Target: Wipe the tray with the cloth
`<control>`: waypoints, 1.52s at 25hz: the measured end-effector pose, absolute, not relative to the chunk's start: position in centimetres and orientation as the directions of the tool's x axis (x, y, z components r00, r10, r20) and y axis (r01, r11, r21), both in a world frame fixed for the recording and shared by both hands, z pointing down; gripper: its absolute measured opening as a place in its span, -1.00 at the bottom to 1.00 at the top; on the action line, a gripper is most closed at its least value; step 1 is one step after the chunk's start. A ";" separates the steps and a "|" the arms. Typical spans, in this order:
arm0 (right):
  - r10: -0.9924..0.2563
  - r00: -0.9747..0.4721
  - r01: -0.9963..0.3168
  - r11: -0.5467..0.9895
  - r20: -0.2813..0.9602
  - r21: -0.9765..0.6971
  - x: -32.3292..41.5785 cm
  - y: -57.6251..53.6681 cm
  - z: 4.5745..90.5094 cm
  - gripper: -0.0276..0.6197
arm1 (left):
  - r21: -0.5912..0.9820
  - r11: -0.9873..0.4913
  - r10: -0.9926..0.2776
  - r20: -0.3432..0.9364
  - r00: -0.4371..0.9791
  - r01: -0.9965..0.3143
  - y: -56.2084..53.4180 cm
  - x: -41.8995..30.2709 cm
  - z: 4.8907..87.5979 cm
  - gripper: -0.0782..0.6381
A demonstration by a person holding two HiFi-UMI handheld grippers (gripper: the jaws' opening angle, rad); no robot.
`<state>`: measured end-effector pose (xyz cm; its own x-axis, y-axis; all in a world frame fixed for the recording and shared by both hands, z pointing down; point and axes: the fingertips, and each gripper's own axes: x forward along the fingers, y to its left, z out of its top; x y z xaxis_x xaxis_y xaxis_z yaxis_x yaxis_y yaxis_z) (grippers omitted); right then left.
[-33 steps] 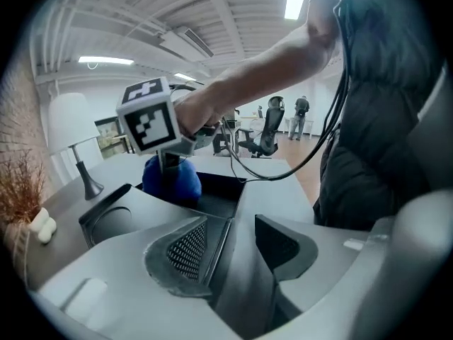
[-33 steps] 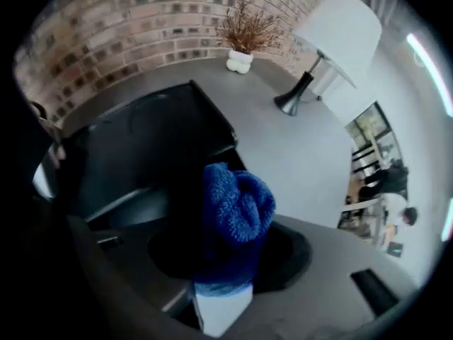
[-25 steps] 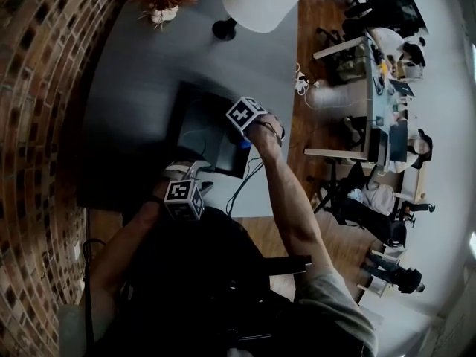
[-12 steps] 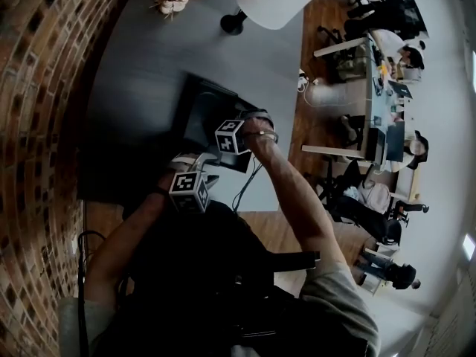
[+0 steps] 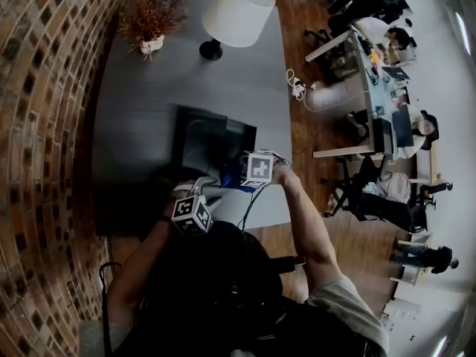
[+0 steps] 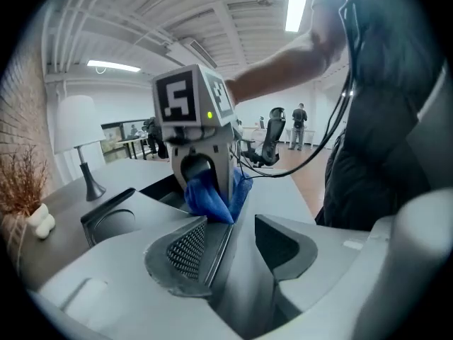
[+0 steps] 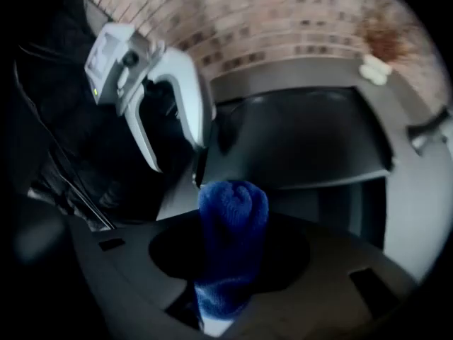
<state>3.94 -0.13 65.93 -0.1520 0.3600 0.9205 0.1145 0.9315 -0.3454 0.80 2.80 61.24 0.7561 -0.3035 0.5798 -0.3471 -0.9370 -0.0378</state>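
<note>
**Cloth is now at the near right corner of the tray**

Compared with a second ago, the right gripper (image 7: 223,299) is no longer standing over the middle of the tray's right side. It is now sitting at the corner of the tray (image 5: 204,136) nearest the person, and its marker cube is showing another face. The left gripper (image 6: 230,234) is staying at the near left corner as before.

The right jaws are pinching the cloth (image 7: 232,225), a blue, fuzzy one bunched into a rounded roll. The left jaws, with a mesh-patterned pad, are standing nearly together, and they seem to be gripping the thin rim of the tray. The tray is black, flat and rectangular, with a low raised rim. It is lying on a smooth grey table (image 5: 141,88).
</note>
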 end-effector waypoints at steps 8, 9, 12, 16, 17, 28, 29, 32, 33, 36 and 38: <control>-0.347 -0.438 -0.687 0.724 0.829 -0.060 19.8 -7.4 55.0 -0.40 | -0.033 -0.929 -0.317 0.581 0.750 -0.368 2.7 -0.8 61.1 -0.22; -0.408 -0.382 -0.761 0.647 0.829 -0.032 22.8 -7.1 54.7 -0.39 | -0.031 -0.929 -0.317 0.582 0.749 -0.370 2.7 -1.1 61.2 -0.22; -0.428 -0.275 -0.866 0.499 0.861 -0.028 28.3 -4.2 56.9 -0.38 | -0.021 -0.924 -0.320 0.590 0.741 -0.382 2.3 -1.2 61.7 -0.22; -0.325 -0.214 -0.894 0.446 0.921 -0.050 29.3 0.9 66.7 -0.35 | -0.013 -0.916 -0.326 0.610 0.722 -0.402 2.1 -0.6 61.5 -0.22; -0.321 -0.194 -0.900 0.434 0.927 -0.038 29.0 1.7 68.6 -0.33 | -0.011 -0.914 -0.327 0.612 0.720 -0.406 2.1 -0.5 61.5 -0.22; -0.501 -0.352 -0.890 0.441 0.790 -0.116 26.0 1.4 59.5 0.45 | 0.173 -0.678 -0.609 0.413 0.678 -0.714 -4.0 -7.4 56.7 -0.22; -0.533 -0.427 -0.876 0.444 0.730 -0.187 24.2 0.2 57.9 0.45 | 0.226 -0.620 -0.639 0.410 0.651 -0.752 -5.0 -9.0 56.9 -0.22; -0.541 -0.627 -0.779 0.424 0.560 -0.463 17.3 -3.4 57.8 0.44 | 0.414 -0.460 -0.660 0.433 0.614 -0.785 -7.0 -12.2 59.2 -0.16; -0.508 -0.668 -0.743 0.408 0.544 -0.531 14.9 -4.1 59.3 0.44 | 0.460 -0.427 -0.650 0.442 0.618 -0.779 -7.3 -12.5 60.0 -0.13; -0.387 -0.723 -0.689 0.353 0.572 -0.633 9.8 -4.7 64.5 0.43 | 0.531 -0.398 -0.607 0.459 0.649 -0.748 -7.6 -12.0 61.7 -0.13; -0.358 -0.733 -0.679 0.326 0.578 -0.658 8.6 -5.3 66.1 0.40 | 0.562 -0.393 -0.586 0.458 0.669 -0.728 -7.7 -11.5 62.2 -0.12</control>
